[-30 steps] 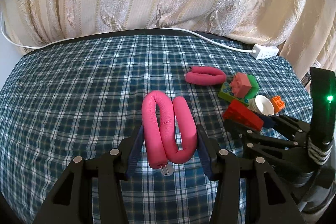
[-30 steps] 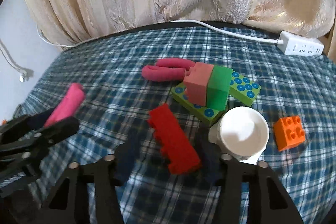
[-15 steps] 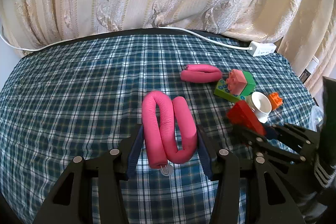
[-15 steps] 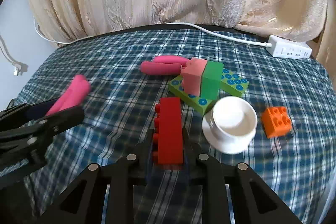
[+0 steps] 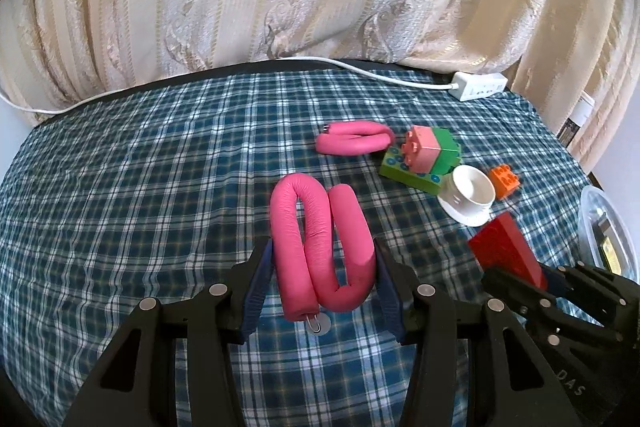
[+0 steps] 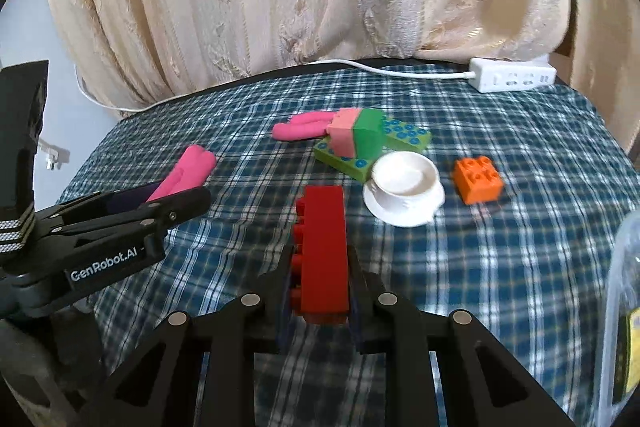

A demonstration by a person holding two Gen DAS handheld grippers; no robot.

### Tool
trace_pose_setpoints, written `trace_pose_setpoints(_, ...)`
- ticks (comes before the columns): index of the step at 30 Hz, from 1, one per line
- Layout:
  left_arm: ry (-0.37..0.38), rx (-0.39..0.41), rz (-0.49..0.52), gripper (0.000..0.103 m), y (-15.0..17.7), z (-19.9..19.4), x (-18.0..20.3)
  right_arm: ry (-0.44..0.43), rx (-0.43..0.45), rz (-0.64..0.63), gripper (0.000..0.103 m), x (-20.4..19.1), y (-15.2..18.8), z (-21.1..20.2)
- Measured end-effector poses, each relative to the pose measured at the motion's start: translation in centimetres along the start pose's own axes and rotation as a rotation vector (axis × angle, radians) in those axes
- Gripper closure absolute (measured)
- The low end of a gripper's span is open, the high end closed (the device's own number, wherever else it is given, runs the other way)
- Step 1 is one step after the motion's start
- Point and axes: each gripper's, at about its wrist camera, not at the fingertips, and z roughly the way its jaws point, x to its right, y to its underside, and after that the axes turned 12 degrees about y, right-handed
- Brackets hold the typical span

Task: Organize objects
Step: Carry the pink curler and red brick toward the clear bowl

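Since 1 s ago, the right hand-held gripper (image 6: 320, 291) has clamped and lifted the rigid red brick (image 6: 322, 247); the left hand-held gripper (image 5: 322, 283) pinches the soft pink foam roller (image 5: 320, 247) above the table (image 5: 120, 187).

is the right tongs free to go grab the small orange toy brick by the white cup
Probably not yet: the right tongs are shut on the long red toy brick. The path to the small orange toy brick beside the white cup looks open.
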Motion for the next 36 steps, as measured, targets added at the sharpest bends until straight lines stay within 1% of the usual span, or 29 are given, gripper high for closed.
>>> trace_pose_setpoints(12,0.040,-0.011,0.091,0.053,0.8,0.1,3.3,0.031,0.038,0.122,0.079,3.8,1.8,-3.4)
trace_pose_setpoints(17,0.073,-0.028,0.113,0.053,0.9,0.2,4.9,0.058,0.064,0.164,0.079,5.7,2.5,-5.1)
trace_pose_setpoints(29,0.096,-0.048,0.192,0.053,1.0,0.7,8.8,0.131,0.136,0.296,0.079,12.0,4.2,-9.1)
trace_pose_setpoints(36,0.111,-0.058,0.244,0.053,0.8,1.2,11.6,0.195,0.163,0.379,0.079,16.1,5.8,-10.9)
